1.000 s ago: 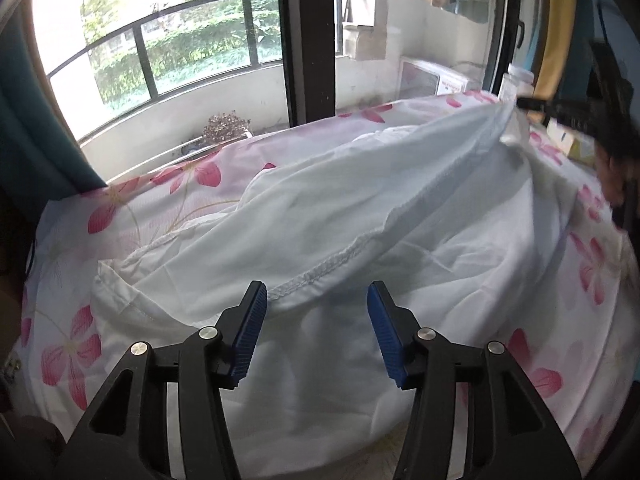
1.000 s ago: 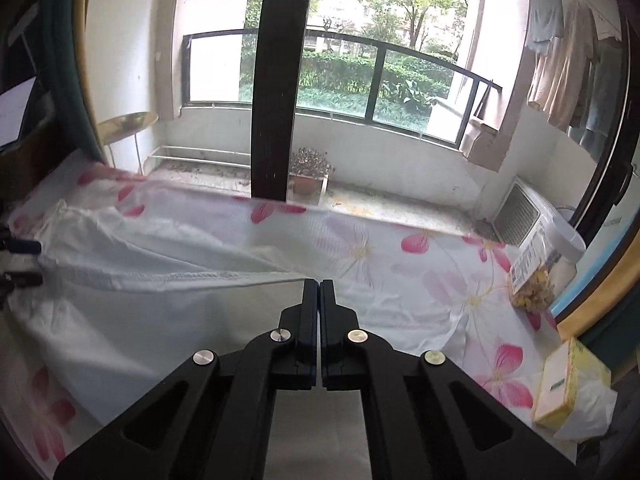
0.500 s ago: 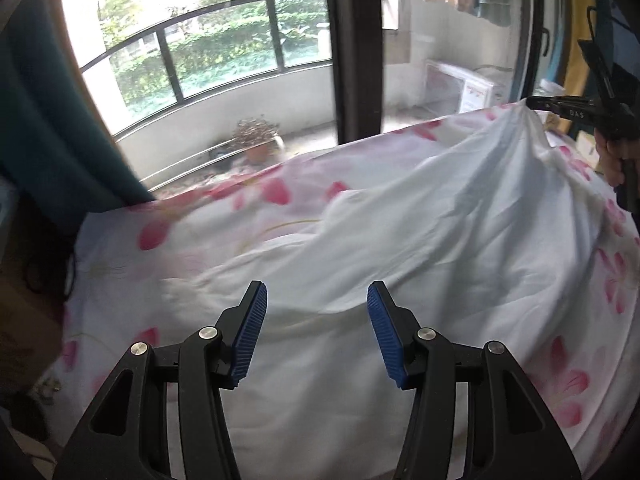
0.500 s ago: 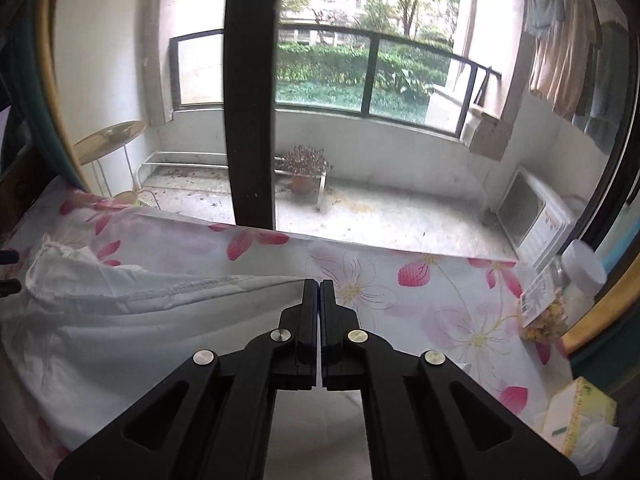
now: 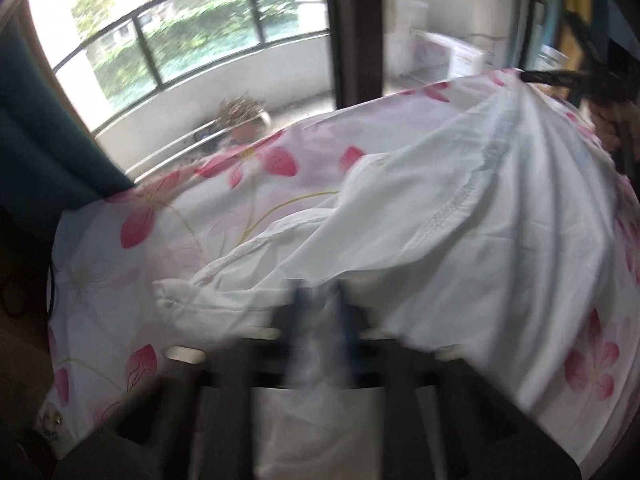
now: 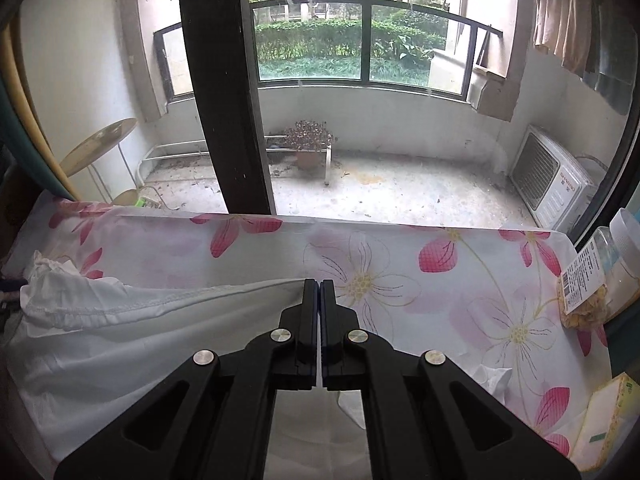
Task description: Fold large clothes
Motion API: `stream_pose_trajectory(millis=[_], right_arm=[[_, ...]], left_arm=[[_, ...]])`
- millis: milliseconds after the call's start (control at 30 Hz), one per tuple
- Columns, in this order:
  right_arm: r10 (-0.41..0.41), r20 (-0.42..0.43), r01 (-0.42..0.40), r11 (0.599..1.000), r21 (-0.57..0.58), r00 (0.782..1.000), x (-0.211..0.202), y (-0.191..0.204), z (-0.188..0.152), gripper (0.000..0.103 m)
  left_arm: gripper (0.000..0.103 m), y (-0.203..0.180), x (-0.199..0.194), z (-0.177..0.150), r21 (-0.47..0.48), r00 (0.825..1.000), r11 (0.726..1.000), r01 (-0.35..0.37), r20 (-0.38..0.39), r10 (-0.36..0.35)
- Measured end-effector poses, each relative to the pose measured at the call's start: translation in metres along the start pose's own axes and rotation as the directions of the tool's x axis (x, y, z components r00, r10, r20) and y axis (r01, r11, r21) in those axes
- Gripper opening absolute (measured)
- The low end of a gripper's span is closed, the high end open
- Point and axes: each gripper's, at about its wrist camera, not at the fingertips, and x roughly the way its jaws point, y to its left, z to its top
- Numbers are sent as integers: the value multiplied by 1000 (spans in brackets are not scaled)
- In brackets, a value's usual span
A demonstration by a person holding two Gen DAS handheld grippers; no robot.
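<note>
White garment (image 6: 120, 320) lies spread on floral sheet (image 6: 400, 272). Left gripper (image 5: 320, 312) just closed on its fabric (view blurred); right gripper (image 6: 319, 292) clamps hem. Both should lift together, keeping hem taut.

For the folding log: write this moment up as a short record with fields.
surface: floral sheet, pink flowers on white
garment: white garment, rumpled, stitched hem showing, lying on the floral sheet
left claw: blurred; has just been closing, white cloth between its fingers
right claw: shut on the garment's hem edge
cloth between claws: strung from one claw to the other, sagging in folds
right side: yellow tissue box, snack bag
beyond: balcony with potted plant
</note>
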Motion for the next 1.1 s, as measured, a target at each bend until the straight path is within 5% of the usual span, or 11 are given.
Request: stream_pose_trajectory(millis=[267, 533, 600, 633, 700, 1100], right_arm=[[-5, 3, 4, 1000, 10, 1000, 3, -6, 4, 0], [-105, -27, 106, 994, 20, 994, 8, -26, 3, 5], [-114, -24, 114, 993, 20, 993, 3, -31, -1, 18], [-115, -23, 116, 993, 23, 993, 0, -36, -4, 33], [-127, -27, 127, 992, 22, 992, -7, -42, -11, 43], [-150, -123, 166, 977, 133, 981, -54, -74, -85, 43]], left_arm=[[2, 30, -4, 13, -161, 993, 987, -24, 111, 43], [4, 67, 10, 33, -281, 986, 953, -115, 81, 143], [18, 72, 9, 33, -297, 986, 947, -120, 75, 148], [26, 74, 8, 31, -308, 986, 943, -121, 72, 150], [52, 78, 5, 26, -335, 987, 935, -117, 63, 147], [59, 72, -34, -54, -458, 990, 880, -126, 4, 144]])
